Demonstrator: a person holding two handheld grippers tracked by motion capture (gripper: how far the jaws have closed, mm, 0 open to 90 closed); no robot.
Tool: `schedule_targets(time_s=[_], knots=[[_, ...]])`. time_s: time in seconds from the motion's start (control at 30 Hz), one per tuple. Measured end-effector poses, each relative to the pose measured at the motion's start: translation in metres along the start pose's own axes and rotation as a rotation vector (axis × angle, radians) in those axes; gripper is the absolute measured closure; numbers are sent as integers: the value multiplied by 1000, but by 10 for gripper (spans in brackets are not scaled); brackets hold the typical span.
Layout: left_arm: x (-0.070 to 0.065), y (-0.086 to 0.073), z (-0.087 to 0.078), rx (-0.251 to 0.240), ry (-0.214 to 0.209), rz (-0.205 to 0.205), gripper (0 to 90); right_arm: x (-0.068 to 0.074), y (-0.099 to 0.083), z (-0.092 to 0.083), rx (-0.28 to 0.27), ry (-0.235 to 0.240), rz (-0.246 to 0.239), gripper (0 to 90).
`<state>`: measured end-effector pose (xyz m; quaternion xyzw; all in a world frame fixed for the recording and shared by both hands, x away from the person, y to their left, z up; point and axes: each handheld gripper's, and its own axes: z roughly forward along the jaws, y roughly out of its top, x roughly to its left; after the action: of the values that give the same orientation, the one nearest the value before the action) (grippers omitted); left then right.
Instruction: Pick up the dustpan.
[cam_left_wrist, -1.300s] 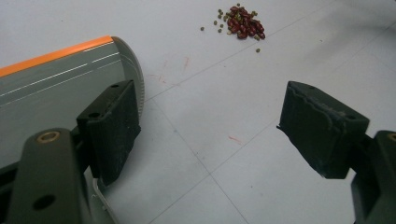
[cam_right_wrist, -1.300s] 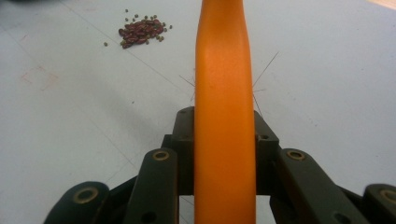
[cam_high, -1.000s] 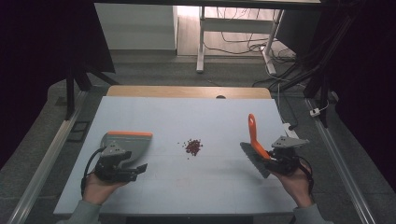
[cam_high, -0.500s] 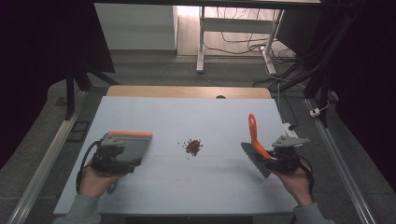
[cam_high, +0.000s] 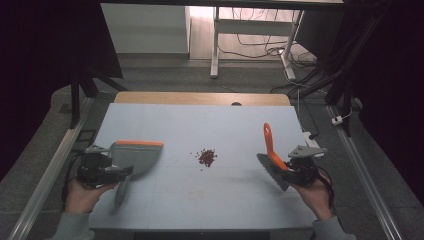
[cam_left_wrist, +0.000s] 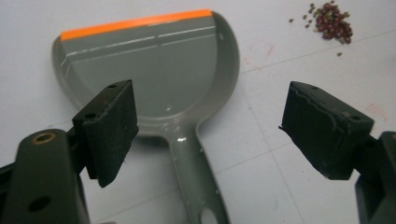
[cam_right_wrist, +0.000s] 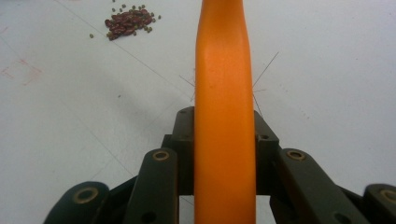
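A: What carries it all?
B: A pale blue tabletop (cam_high: 200, 195) with a wooden far edge, on grey floor (cam_high: 390, 195); a white desk frame (cam_high: 250, 45) and loose cables stand beyond.

A: And on it?
B: A grey plastic dustpan with an orange lip (cam_high: 134, 156) lies flat at the left. The left gripper (cam_left_wrist: 205, 126) hovers over its handle, jaws wide apart. The right gripper (cam_high: 295, 167) is clamped on an orange-handled brush with grey bristles (cam_high: 271, 155).

A: Closer up?
B: A small pile of dark red beans (cam_right_wrist: 127, 22) with scattered greenish ones, plus faint scratches.
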<state>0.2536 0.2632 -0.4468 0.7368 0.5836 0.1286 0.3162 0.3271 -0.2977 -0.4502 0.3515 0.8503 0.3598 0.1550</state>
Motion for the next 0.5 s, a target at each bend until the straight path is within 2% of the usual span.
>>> schedule_targets(time_s=[0.33, 0.5], knots=[[7, -8, 12, 101, -2, -61, 159, 1, -1, 2, 8, 3, -1, 705], [11, -11, 21, 129, -7, -83, 151, 1, -2, 3, 13, 0, 0, 705]])
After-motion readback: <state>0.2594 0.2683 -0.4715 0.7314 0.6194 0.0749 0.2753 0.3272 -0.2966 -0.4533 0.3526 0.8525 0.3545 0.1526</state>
